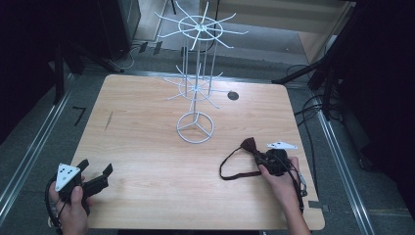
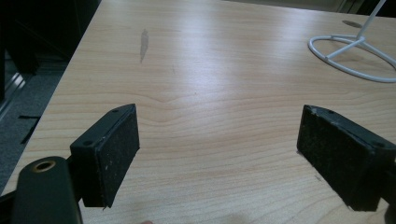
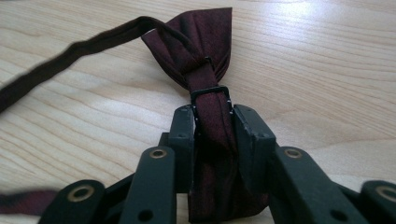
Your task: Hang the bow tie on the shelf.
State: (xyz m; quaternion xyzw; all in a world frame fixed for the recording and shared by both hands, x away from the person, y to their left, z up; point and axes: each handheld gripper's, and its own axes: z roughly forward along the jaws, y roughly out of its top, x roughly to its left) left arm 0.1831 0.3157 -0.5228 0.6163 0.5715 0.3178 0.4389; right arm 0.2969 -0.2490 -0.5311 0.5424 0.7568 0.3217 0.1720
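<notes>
A: Now, the dark red bow tie (image 3: 201,42) is seen clamped at one wing by the right hand-held gripper (image 3: 212,126), jaws closed tight on the fabric just behind the small black buckle.

B: Confirmed from the high view: the bow tie (image 1: 249,145) lies on the table (image 1: 147,147) at the right side, with its strap (image 1: 230,166) looped out toward the middle. The right hand-held gripper (image 1: 264,157) is held low over it.

A: And the left hand-held gripper (image 1: 95,170)?

B: Parked at the near left corner, jaws spread wide, nothing between the pads (image 2: 116,154). Only bare wood is framed there, with the base ring of the white wire rack (image 2: 355,53) off to one side.

A: So the grasp can be judged as made. What is left?

B: Most of it, by the look of things. The white wire rack (image 1: 195,88) stands at the middle-back of the table, and nothing is hung on its arms. The tie has not yet been lifted clear; the free wing is resting on the wood.

A: A likely plan, then: the tie raised, carried across, and the strap hooked over one of the arms.

B: Probably, and the slack loop may need to be opened by the left hand-held gripper first.
</notes>
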